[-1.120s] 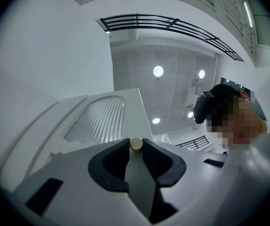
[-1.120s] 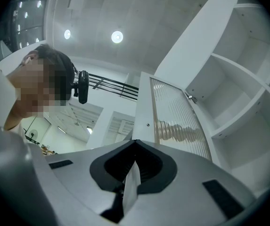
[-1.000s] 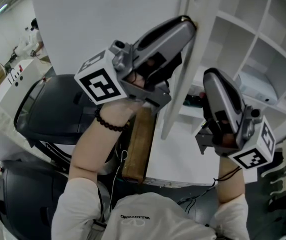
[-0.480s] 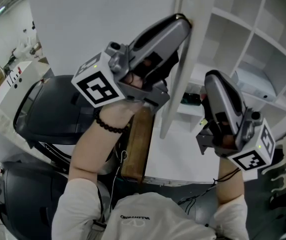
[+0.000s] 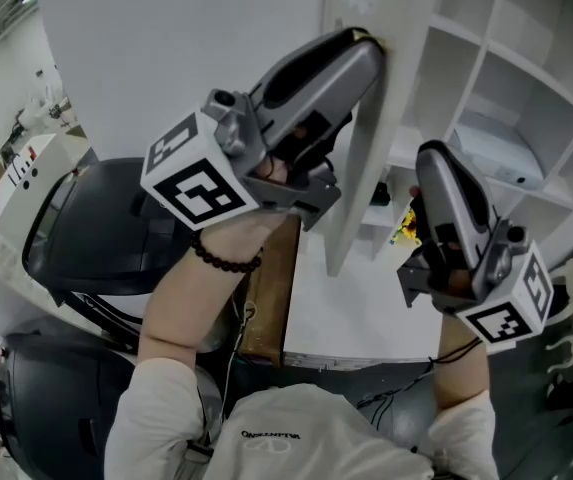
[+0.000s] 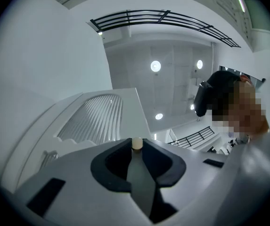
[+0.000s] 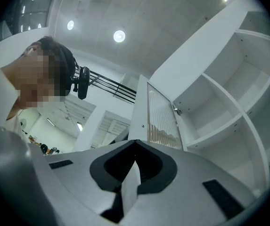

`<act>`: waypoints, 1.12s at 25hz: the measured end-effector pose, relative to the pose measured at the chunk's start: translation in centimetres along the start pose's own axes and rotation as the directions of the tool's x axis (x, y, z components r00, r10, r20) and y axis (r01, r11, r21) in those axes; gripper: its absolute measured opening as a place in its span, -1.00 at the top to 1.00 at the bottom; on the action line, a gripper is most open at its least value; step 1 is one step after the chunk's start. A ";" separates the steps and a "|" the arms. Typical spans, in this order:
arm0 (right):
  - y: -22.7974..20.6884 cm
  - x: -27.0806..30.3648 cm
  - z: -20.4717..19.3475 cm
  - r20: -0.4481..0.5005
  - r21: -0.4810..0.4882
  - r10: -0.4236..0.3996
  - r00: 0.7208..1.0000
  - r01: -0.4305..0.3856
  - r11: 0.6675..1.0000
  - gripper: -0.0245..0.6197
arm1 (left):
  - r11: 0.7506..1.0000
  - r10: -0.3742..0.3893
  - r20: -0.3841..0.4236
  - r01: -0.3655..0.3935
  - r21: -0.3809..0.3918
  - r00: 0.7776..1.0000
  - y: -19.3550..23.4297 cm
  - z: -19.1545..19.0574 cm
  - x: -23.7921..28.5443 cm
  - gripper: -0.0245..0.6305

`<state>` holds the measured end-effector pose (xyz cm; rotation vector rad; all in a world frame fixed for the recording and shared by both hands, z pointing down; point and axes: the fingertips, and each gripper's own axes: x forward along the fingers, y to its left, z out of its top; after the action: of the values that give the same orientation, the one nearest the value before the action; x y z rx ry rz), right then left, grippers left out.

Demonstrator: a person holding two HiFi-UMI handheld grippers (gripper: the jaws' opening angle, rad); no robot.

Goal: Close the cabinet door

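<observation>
On the left gripper (image 6: 136,148) the fingers are clamped on a small cream knob (image 6: 136,143), whose end shows just past their tips. On the right gripper (image 7: 135,144) the fingers are together, with nothing between them.

The knob sits on the door (image 5: 359,178), which stands ajar. In the head view it is seen edge-on between the two grippers. The left gripper is on its outer side, high up. The right gripper is on the cabinet side and apart from the door.

The cabinet (image 5: 526,73) is white and open-fronted, split by shelves and uprights into many compartments. One compartment beyond the right gripper holds a pale bulky thing (image 5: 501,153), too blurred to name. In a low compartment just beside the door's lower end lie a dark thing (image 5: 380,196) and, below it, a yellow thing (image 5: 404,226).

The door is a white frame round a ribbed glass pane (image 7: 160,121). In the left gripper view the pane has an arched top and a scalloped trim along one edge. In the right gripper view a small metal fitting (image 7: 176,109) sits where the pane's side meets the cabinet.

Below the door lies a white worktop (image 5: 356,313), with a brown plank (image 5: 271,273) along its left edge.
</observation>
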<state>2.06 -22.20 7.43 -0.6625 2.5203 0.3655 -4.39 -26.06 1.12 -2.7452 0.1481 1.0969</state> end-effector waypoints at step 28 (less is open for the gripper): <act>-7.1 -7.7 1.9 -0.016 -0.017 -0.130 0.991 0.130 0.991 0.90 | 0.972 0.080 -0.083 -0.059 0.226 0.993 -0.2 -7.8 8.0 0.70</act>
<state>12.33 -24.49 9.09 -0.8342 2.4769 0.3341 6.64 -27.61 1.19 -2.6054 0.3599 0.9084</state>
